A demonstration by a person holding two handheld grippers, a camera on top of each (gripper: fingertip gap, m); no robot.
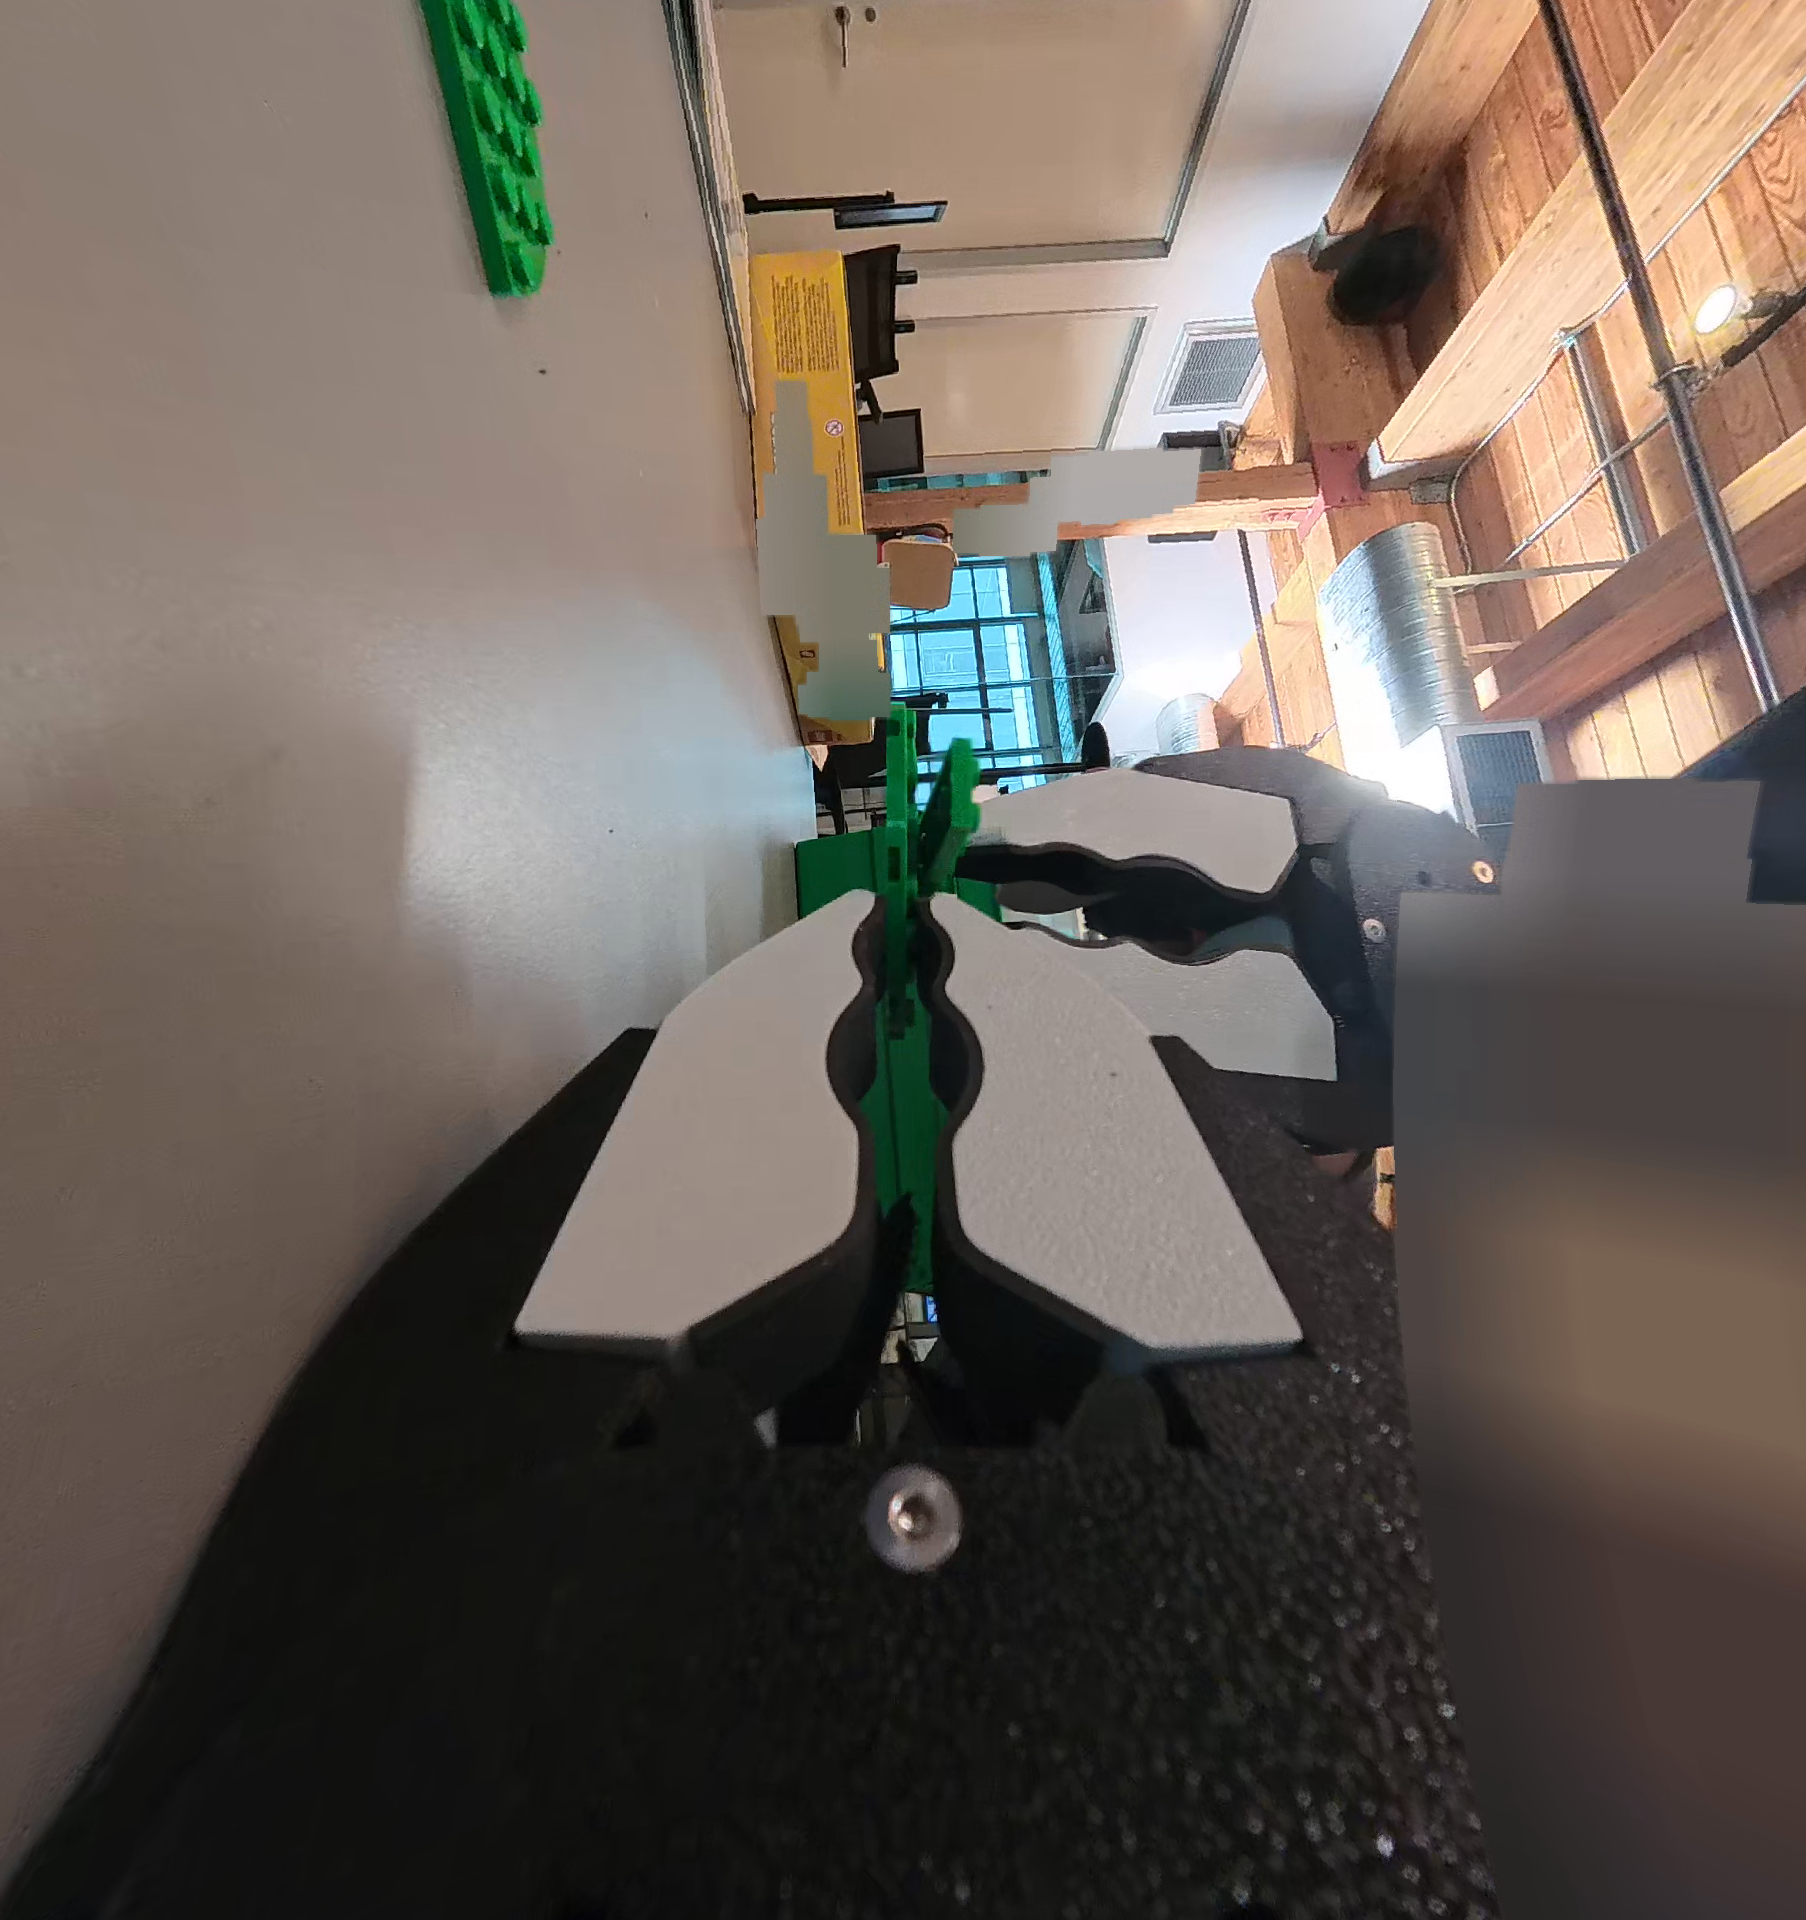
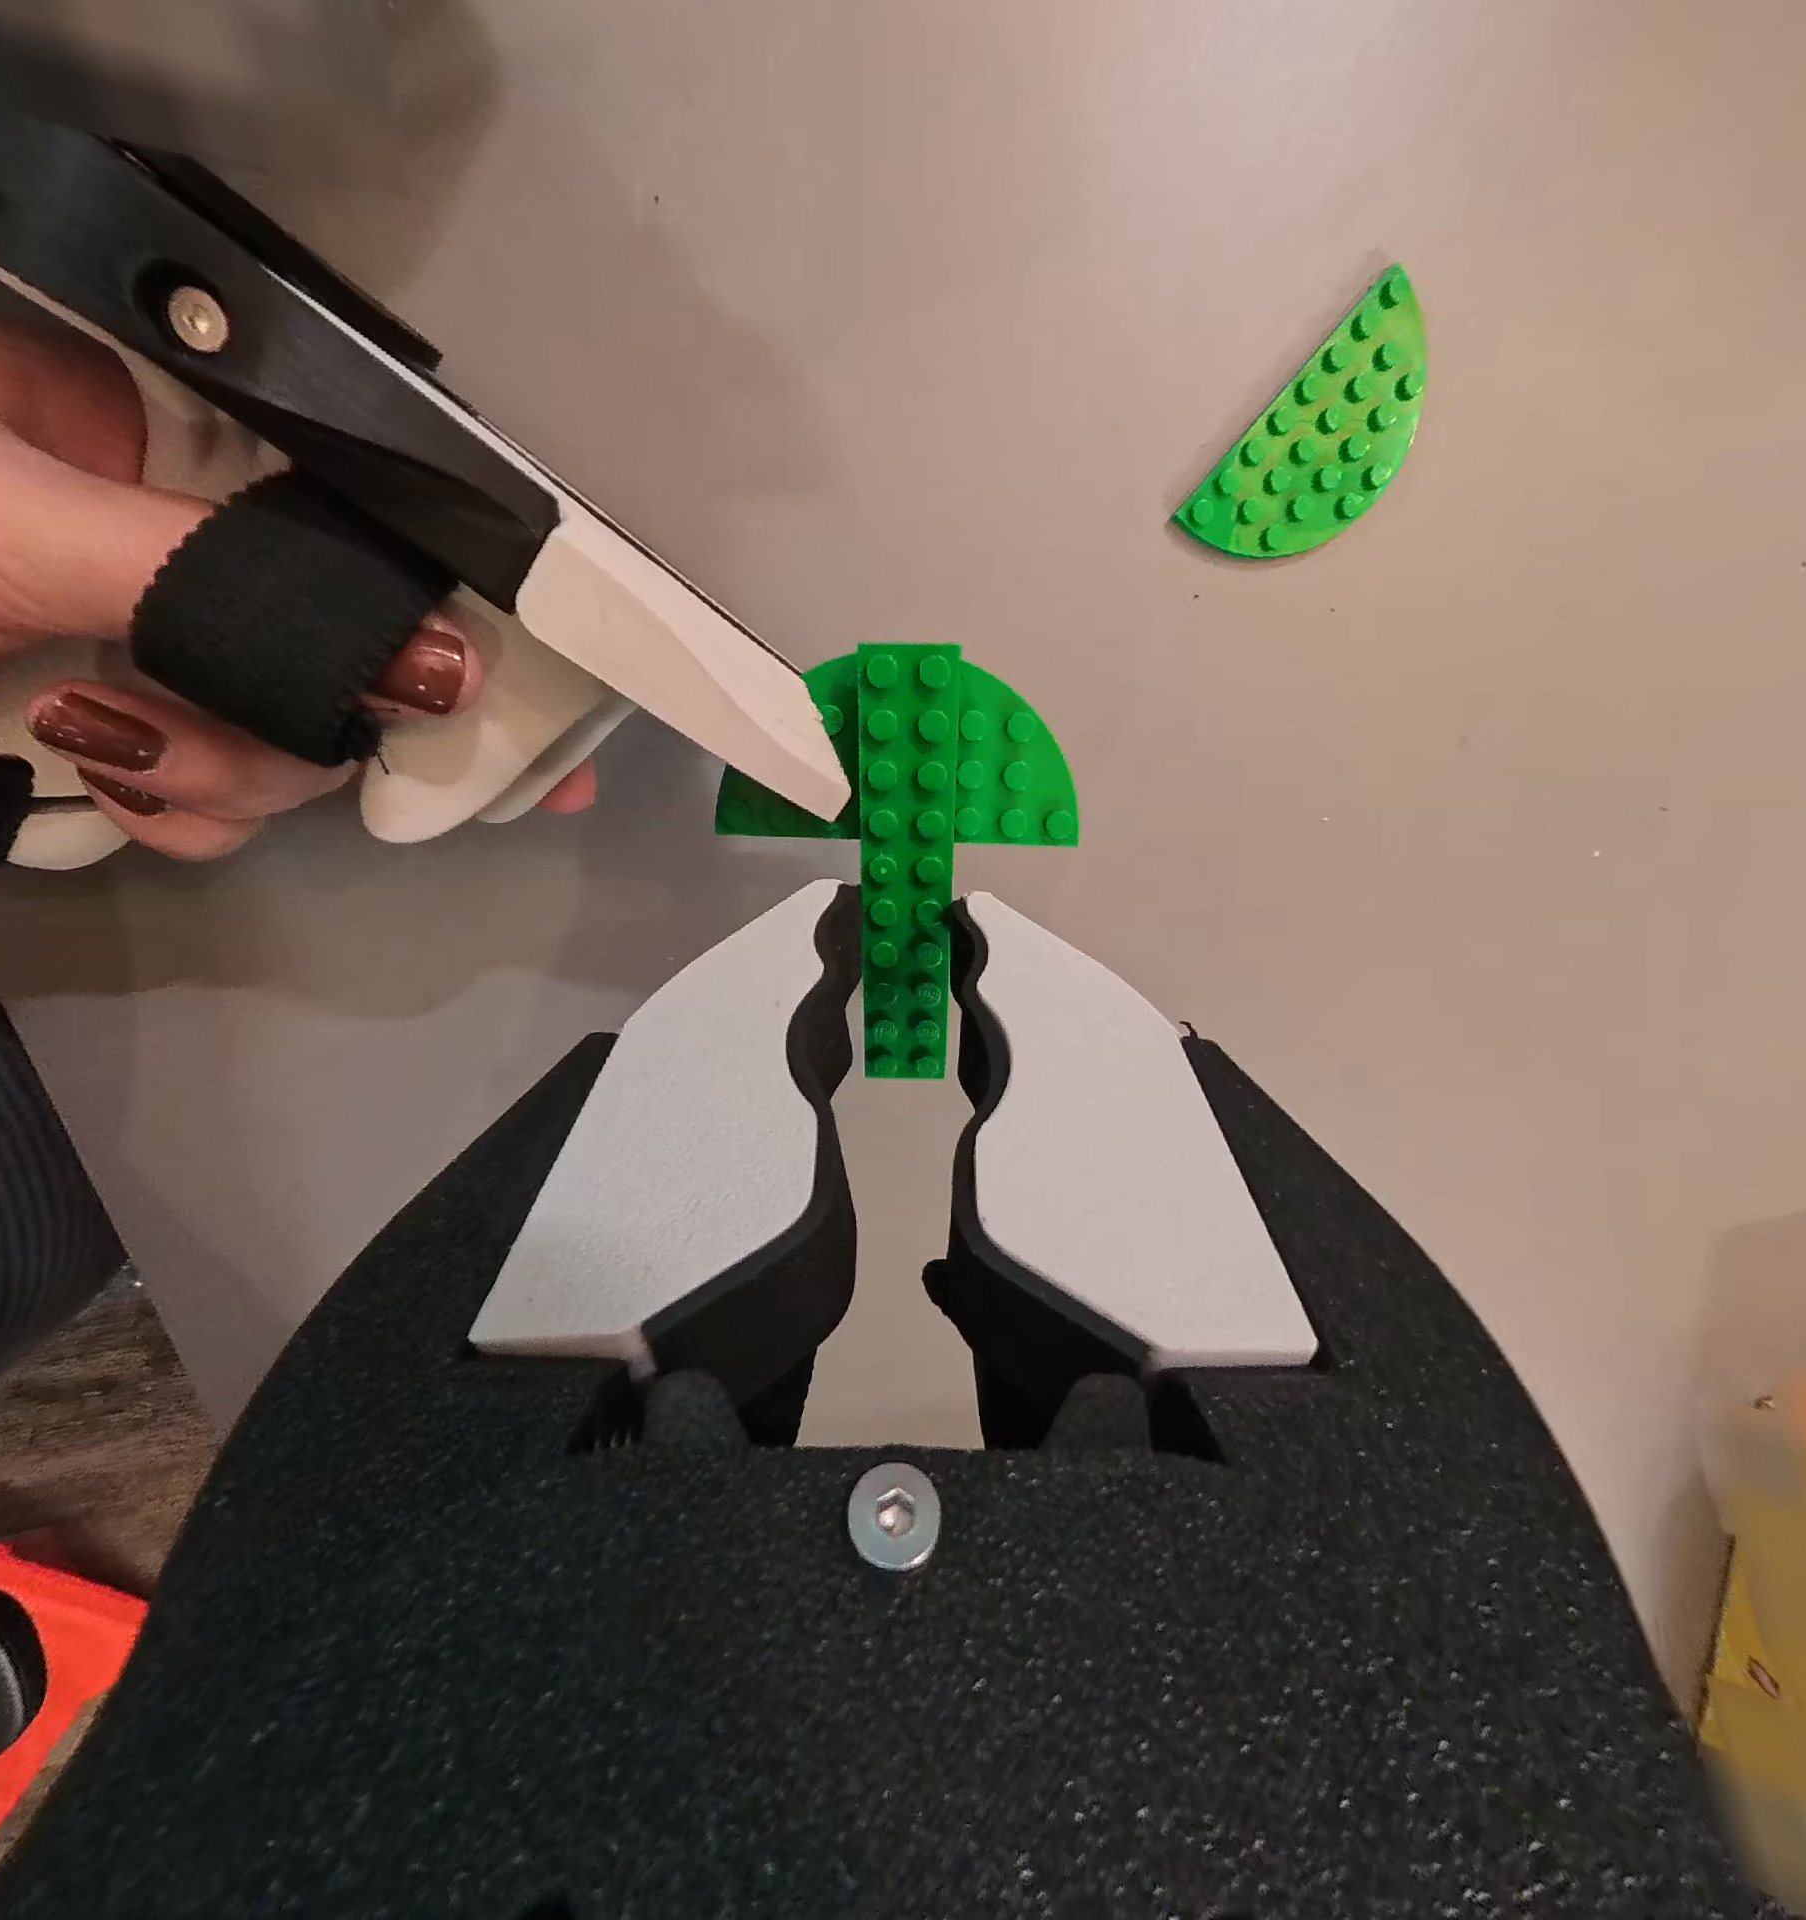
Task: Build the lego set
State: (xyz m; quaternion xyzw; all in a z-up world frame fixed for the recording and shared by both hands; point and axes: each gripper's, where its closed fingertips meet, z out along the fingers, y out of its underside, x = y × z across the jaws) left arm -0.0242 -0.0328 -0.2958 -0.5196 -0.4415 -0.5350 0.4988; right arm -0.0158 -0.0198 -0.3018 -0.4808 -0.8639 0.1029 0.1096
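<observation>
In the right wrist view my right gripper (image 2: 907, 899) is shut on a long green two-stud-wide plate (image 2: 907, 831), gripping its long sides. The plate lies studs-up across a green half-round plate (image 2: 1013, 769). My left gripper (image 2: 826, 774) comes in from the upper left and is clamped on the half-round plate's left part. In the left wrist view my left gripper (image 1: 904, 925) is shut on that half-round plate (image 1: 904, 1091), seen edge-on. The right gripper (image 1: 982, 847) holds the long plate (image 1: 946, 821) against it from the right.
A second green half-round plate (image 2: 1314, 426) lies on the grey table (image 2: 1398, 935) to the upper right. Another green plate (image 1: 488, 135) shows on the table in the left wrist view. A yellow box (image 1: 805, 332) stands at the table's far edge. A person's hand (image 2: 99, 665) holds the left gripper. The tips of both grippers are at nearly the same place.
</observation>
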